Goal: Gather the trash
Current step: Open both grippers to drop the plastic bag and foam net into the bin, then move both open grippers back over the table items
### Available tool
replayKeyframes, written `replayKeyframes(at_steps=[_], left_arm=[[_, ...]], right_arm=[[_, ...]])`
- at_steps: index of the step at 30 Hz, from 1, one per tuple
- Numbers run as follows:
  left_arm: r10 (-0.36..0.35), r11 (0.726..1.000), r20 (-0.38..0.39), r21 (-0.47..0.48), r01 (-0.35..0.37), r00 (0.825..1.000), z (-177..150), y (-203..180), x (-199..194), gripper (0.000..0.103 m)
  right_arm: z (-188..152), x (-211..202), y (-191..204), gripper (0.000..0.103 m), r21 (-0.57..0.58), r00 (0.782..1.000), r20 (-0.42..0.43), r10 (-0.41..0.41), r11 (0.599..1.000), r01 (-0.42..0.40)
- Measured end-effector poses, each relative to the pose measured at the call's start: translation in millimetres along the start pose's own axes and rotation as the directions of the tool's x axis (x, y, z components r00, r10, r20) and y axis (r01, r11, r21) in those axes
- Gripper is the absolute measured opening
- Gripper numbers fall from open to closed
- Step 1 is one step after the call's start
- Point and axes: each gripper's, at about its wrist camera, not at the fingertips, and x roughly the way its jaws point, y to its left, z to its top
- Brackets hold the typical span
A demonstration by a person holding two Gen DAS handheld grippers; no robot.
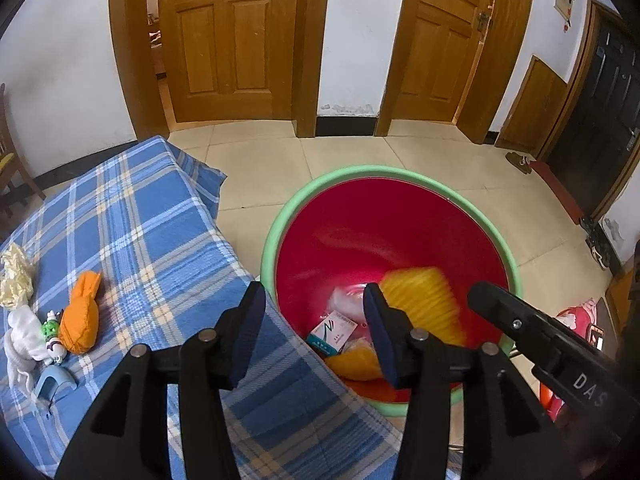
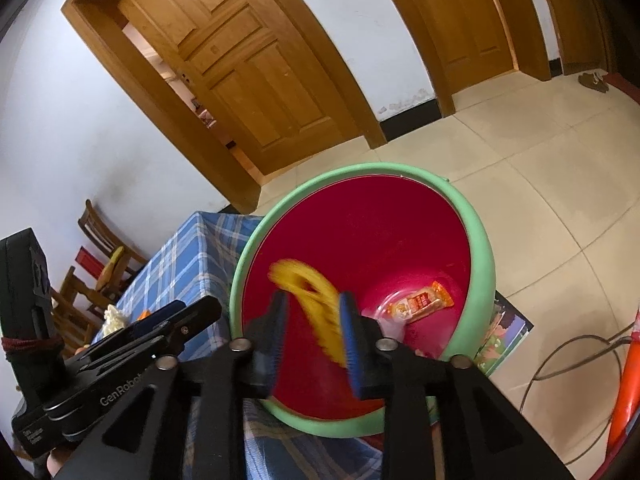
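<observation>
A red bin with a green rim [image 1: 304, 196] [image 2: 486, 256] stands on the floor beside the table. A blurred yellow bag [image 1: 424, 296] [image 2: 316, 304] is in the air inside it, just beyond my open right gripper [image 2: 314, 332], apart from its pads. In the bin lie a small white-and-green box [image 1: 334, 332], an orange piece [image 1: 354, 364] and an orange snack wrapper [image 2: 420, 304]. My left gripper [image 1: 316, 336] is open and empty over the table edge and bin rim. On the table lie an orange crumpled bag [image 1: 80, 316], white tissue [image 1: 22, 344] and cream paper [image 1: 14, 280].
The table has a blue plaid cloth [image 1: 152, 240]. A small green-and-white toy [image 1: 52, 332] and a light blue plastic piece [image 1: 52, 382] lie by the tissue. Wooden chairs [image 2: 100, 256] stand at the left. A cable [image 2: 568, 360] and a picture book [image 2: 508, 336] lie on the floor.
</observation>
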Motion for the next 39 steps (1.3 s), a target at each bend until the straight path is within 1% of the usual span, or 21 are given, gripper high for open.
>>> replayKeyframes(at_steps=[10,16,18,29,39], left_arm=[[0.001,1.0,0.024,-0.031,0.0,1.0,-2.8,9.1,-18.6,0.052],[0.006,0.998,0.05,-0.058,-0.003,0.999,-5.5,17.9,-35.1,0.052],[0.008,0.998,0.058,-0.065,-0.004,0.998,-6.8,20.4,-40.6,0.052],[0.026,0.994,0.106,-0.106,-0.015,0.994,-14.3,38.6,-73.7,0.052],[0.059,0.988,0.146,-0.149,-0.037,0.988,-25.7,59.5,-104.3,0.052]], right_arm=[[-1.6,-14.5,8.0,0.038,-0.008,0.999,0.027,0.025,1.0,-0.025],[-4.2,-24.5,16.2,0.043,-0.025,0.998,0.04,0.044,0.999,-0.043],[-6.0,-27.9,19.0,0.048,-0.031,0.998,0.046,0.05,0.998,-0.049],[-12.0,-45.7,38.9,0.061,-0.069,0.995,0.071,0.076,0.995,-0.072],[-22.3,-58.1,60.5,0.064,-0.109,0.992,0.075,0.104,0.989,-0.096]])
